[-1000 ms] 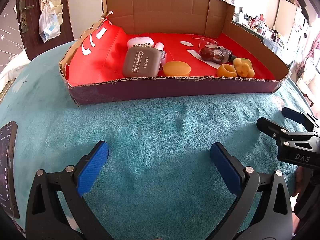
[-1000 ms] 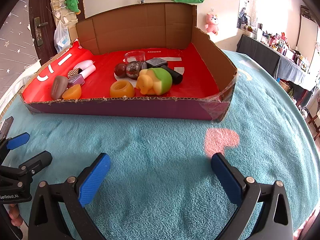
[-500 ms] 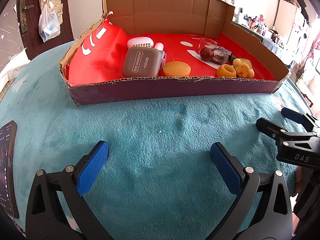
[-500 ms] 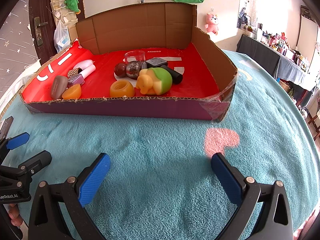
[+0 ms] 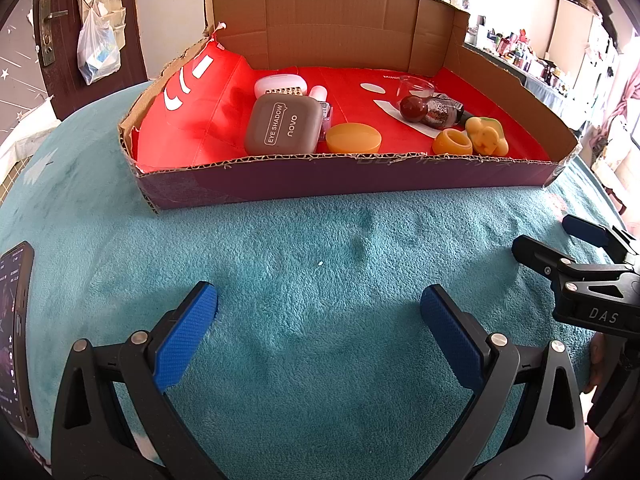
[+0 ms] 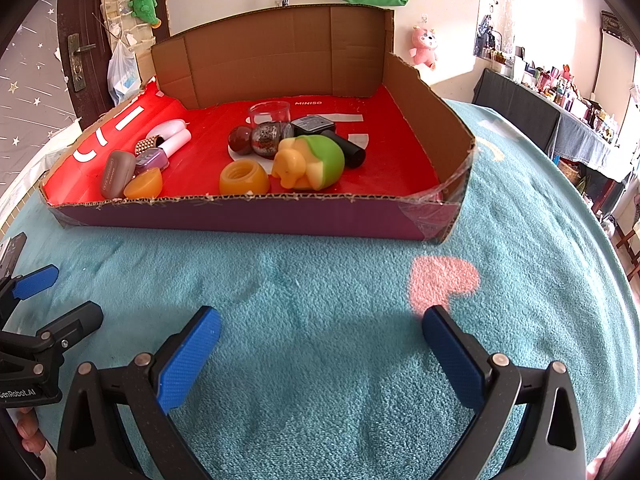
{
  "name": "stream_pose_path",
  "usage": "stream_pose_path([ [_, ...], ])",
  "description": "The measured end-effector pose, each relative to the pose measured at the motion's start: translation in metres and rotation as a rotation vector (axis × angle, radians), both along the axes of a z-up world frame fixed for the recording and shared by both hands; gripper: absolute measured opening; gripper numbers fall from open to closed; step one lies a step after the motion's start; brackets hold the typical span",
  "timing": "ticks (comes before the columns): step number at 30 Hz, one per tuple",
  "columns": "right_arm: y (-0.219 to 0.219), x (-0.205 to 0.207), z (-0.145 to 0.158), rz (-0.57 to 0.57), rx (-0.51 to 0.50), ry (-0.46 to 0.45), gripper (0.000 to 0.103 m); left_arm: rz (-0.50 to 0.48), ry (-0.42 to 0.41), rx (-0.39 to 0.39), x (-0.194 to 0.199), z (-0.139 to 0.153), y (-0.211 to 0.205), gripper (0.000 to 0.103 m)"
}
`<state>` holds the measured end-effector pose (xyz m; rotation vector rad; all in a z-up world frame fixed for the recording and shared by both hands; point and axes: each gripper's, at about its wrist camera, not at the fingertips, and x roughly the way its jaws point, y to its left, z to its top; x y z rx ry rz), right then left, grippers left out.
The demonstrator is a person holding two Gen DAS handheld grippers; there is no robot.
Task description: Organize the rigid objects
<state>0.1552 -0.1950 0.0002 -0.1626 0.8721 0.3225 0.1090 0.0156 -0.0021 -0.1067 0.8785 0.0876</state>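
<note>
A low cardboard box (image 5: 344, 178) (image 6: 256, 212) with a red floor rests on the teal blanket. It holds a grey eye-shadow case (image 5: 283, 129) (image 6: 116, 173), an orange disc (image 5: 353, 142), an orange ring (image 5: 453, 146) (image 6: 243, 178), a yellow and green toy (image 5: 486, 135) (image 6: 310, 162), a dark red ball (image 5: 413, 107) (image 6: 239, 140), a clear cup (image 6: 269, 113) and a white oval case (image 5: 281, 84). My left gripper (image 5: 318, 312) stands open over bare blanket, well short of the box. My right gripper (image 6: 320, 330) is open too, with nothing between its fingers.
A phone (image 5: 14, 340) lies on the blanket at the far left edge. A pink heart patch (image 6: 442, 282) marks the blanket near the right gripper. A dark door (image 6: 76, 56) and a cluttered side table (image 6: 560, 120) lie beyond the bed.
</note>
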Motion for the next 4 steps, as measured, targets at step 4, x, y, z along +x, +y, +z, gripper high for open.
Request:
stream_pose_path([
  [4,-0.0003,0.0001,0.0000,0.000,0.000,0.000,0.103,0.001,0.002,0.001,0.0003,-0.0001,-0.0002,0.103],
])
